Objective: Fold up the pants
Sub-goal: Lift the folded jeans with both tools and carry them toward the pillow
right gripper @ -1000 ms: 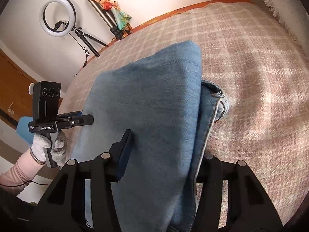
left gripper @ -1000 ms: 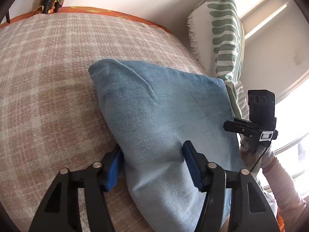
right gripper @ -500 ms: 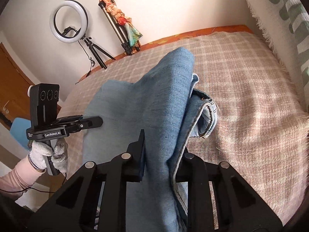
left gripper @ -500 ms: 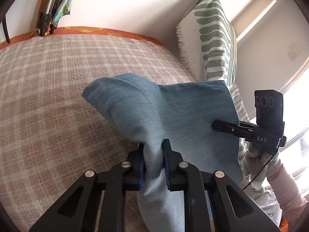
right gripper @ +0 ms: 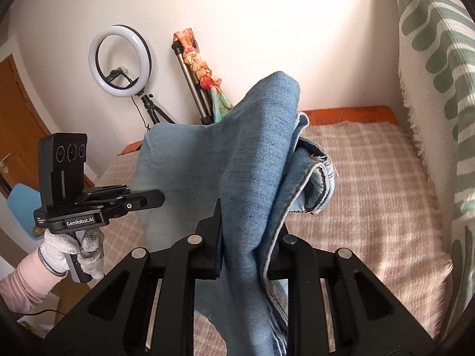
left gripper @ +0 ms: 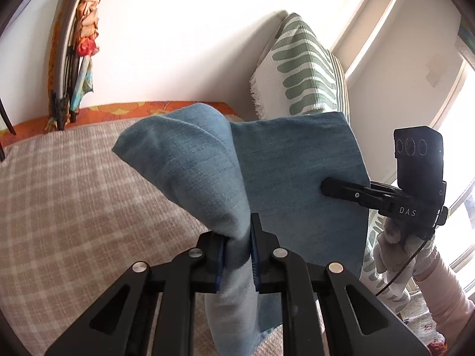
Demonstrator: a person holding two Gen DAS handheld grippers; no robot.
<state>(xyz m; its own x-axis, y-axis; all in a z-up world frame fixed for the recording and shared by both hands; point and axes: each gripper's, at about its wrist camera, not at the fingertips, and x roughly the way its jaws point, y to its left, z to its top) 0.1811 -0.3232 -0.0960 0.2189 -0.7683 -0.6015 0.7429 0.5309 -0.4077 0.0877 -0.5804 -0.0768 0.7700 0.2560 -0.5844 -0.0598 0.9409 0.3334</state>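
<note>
— Left gripper (left gripper: 237, 252) first: what does it have?

— Its jaws are pinched nearly shut on a bunched edge of the pants (left gripper: 285, 178), which hang lifted above the plaid bedcover (left gripper: 74, 207). The gloved left hand (right gripper: 74, 249) holds that tool level, fingers pointing across toward the cloth.

— And the right gripper (right gripper: 246, 249)?

— Clamped tight on the thicker side, where the hem and seams (right gripper: 317, 184) stack up. From the left wrist view its fingers reach in horizontally from beside the striped pillow (left gripper: 305, 68).

— How would you do this fold well?

— I'd judge the denim is heavy and will sag between the grips, so keep both tools at one height, pull the span taut, then lay it down with edges matched before letting go.

— Risk?

— Uneven layers slipping from the right-hand pinch.
</note>
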